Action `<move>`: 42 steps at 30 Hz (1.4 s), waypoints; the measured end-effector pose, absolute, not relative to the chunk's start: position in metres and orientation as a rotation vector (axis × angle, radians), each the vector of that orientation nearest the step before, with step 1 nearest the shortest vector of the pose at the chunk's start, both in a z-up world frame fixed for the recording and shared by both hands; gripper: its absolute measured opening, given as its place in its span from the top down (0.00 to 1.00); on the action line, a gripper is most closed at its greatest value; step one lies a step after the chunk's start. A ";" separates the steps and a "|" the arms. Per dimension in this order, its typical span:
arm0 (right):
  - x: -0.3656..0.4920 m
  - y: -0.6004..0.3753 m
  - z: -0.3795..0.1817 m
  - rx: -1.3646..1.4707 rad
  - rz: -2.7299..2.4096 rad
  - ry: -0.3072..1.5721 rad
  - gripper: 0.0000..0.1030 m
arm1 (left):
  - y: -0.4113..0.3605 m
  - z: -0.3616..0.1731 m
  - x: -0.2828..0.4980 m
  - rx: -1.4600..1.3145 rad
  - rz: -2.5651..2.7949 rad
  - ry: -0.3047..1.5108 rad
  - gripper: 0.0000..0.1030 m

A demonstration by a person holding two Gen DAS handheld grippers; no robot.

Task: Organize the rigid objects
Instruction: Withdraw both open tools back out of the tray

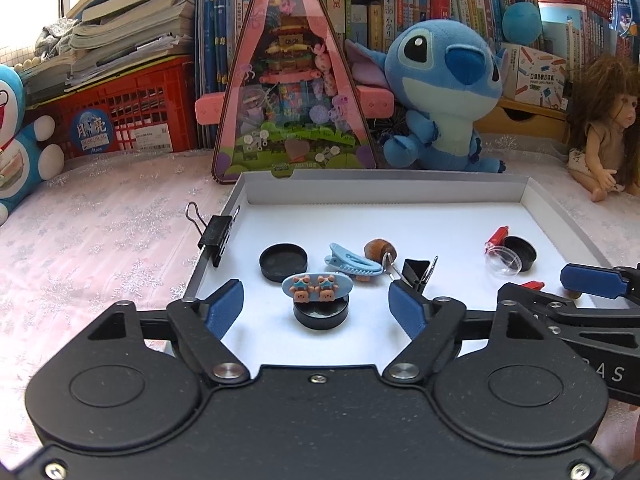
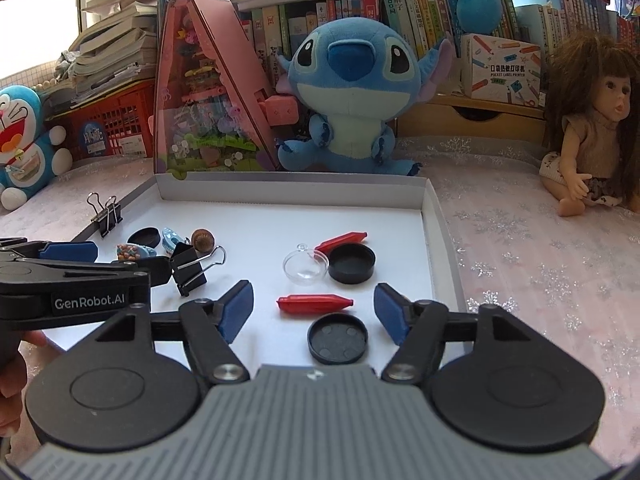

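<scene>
A white shallow box [image 1: 384, 192] holds the small items. My left gripper [image 1: 316, 304] is open, and between its blue pads, untouched, a blue oval hair clip with two bears [image 1: 317, 287] rests on a black cap [image 1: 320, 314]. Beyond lie another black cap [image 1: 283, 261], a light blue clip [image 1: 352, 266], a brown acorn-like piece [image 1: 378, 249] and a black binder clip [image 1: 416, 274]. My right gripper [image 2: 315, 306] is open around a red capsule [image 2: 314, 304] and a black cap [image 2: 337, 340], touching neither. A clear round lid [image 2: 306, 266], a black cap [image 2: 352, 264] and a second red capsule [image 2: 342, 239] lie farther in.
A binder clip [image 1: 216, 232] is clamped on the box's left wall. Behind the box stand a pink triangular toy box [image 1: 292, 80] and a blue plush [image 1: 444, 92]. A doll [image 2: 588, 136] sits at the right, a blue-and-white plush [image 2: 24, 140] and a red crate [image 1: 120, 108] at the left.
</scene>
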State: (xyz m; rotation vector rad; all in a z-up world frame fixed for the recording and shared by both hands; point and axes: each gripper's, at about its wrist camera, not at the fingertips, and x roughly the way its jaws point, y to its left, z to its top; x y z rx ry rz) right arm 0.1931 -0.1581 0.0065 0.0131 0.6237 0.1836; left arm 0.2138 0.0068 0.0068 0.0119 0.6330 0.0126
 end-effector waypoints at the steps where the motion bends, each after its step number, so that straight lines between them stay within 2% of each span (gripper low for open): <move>1: 0.192 -0.159 0.008 0.014 0.184 0.620 0.22 | 0.007 0.008 0.213 0.010 0.010 0.632 0.22; 24: 0.158 -0.178 0.041 0.022 0.114 0.570 0.10 | 0.004 0.045 0.168 -0.001 -0.059 0.576 0.12; 42: 0.125 -0.190 0.041 0.050 0.099 0.567 0.04 | 0.002 0.050 0.124 -0.008 -0.097 0.550 0.11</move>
